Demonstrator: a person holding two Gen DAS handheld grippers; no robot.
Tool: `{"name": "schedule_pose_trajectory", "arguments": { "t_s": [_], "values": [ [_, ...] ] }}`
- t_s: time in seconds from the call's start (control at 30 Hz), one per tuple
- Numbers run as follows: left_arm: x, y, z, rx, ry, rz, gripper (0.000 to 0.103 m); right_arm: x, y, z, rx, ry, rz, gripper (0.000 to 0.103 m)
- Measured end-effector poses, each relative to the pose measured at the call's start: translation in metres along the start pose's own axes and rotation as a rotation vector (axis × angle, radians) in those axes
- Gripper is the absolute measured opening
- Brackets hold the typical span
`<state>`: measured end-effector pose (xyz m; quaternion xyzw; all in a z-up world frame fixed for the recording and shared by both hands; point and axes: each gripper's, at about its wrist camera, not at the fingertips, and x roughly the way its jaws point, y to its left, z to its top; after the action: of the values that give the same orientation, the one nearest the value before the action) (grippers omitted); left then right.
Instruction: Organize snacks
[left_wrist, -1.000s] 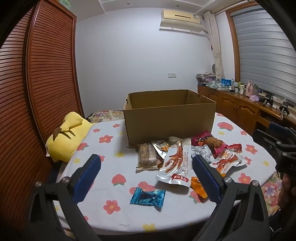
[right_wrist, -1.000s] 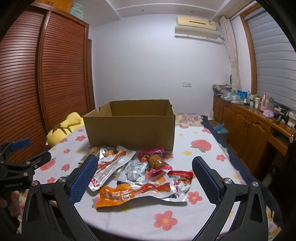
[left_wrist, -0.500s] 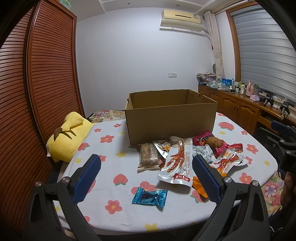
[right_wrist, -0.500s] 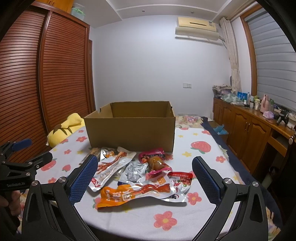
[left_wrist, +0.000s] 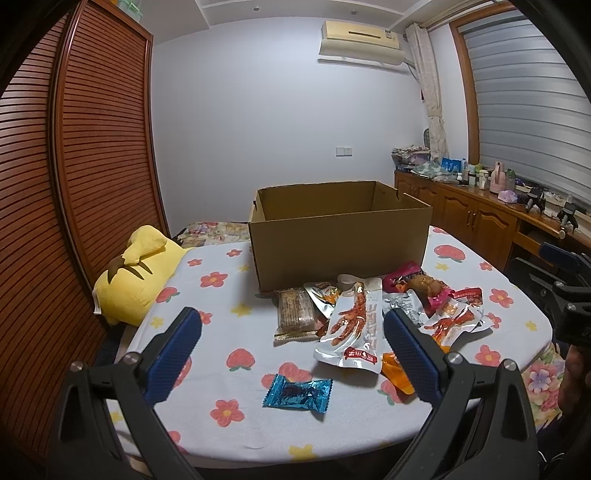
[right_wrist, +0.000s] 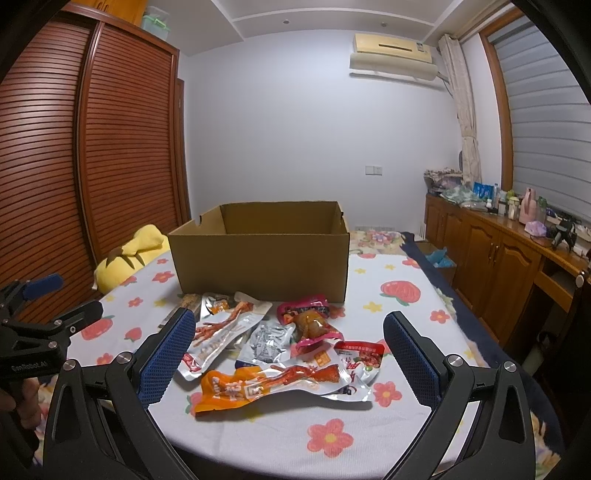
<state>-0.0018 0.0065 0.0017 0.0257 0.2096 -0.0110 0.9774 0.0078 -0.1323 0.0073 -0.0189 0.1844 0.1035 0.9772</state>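
An open cardboard box stands on the flowered table, also in the right wrist view. Several snack packs lie in front of it: a chicken-foot pack, a brown bar, a blue candy wrapper, a pink pack, a grey pack and an orange pack. My left gripper is open and empty, above the table's near edge over the blue wrapper. My right gripper is open and empty, above the orange pack.
A yellow plush toy lies at the table's left edge. A slatted wooden wardrobe stands on the left. A wooden sideboard with bottles runs along the right. The table is round-edged with a flowered cloth.
Both grippers have shifted slightly; the box and snacks sit a little closer in both views. Nothing was picked up.
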Motion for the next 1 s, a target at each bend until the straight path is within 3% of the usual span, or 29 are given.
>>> {"name": "schedule_pose_trajectory", "arguments": {
  "t_s": [1.0],
  "values": [
    [-0.0065,-0.0042,0.0046,0.003,-0.008,-0.003,0.100,-0.0011,0.0010,0.0000,-0.002,-0.003,-0.001,0.103]
  ]
}}
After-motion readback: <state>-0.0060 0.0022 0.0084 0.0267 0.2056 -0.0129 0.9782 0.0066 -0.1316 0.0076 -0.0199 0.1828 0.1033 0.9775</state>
